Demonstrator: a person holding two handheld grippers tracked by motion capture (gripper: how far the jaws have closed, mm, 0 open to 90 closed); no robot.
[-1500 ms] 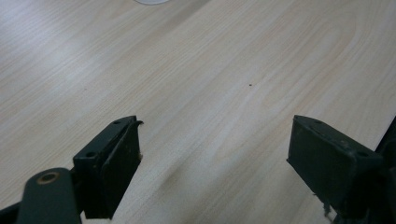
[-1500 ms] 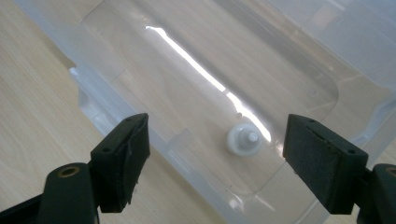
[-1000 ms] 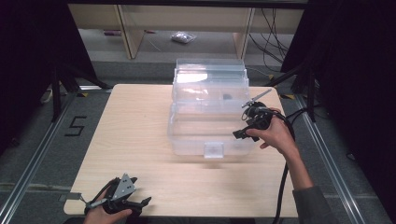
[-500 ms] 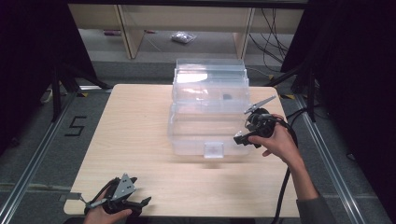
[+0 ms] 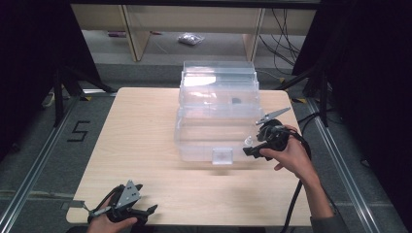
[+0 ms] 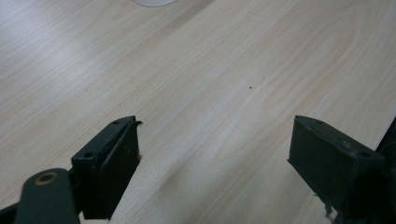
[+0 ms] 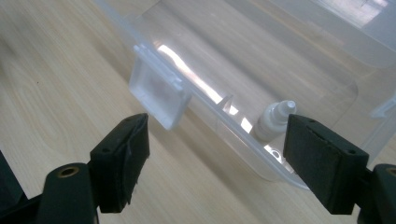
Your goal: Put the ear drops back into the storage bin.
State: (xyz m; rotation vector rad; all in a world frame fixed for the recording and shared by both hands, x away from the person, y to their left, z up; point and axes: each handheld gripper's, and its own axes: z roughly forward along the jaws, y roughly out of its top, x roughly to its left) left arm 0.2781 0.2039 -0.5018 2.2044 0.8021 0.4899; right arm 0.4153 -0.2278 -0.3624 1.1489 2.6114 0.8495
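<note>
Clear plastic box latch sits ahead of the wide-apart right tool; an off-centre approach could shove the box across the counter.

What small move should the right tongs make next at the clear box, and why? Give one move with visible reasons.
Probably ease the right tongs forward toward the latch tab on the clear plastic box. Their jaws stand open and apart from the box, with the tab just ahead between them. The left tongs rest open near the table edge.
</note>
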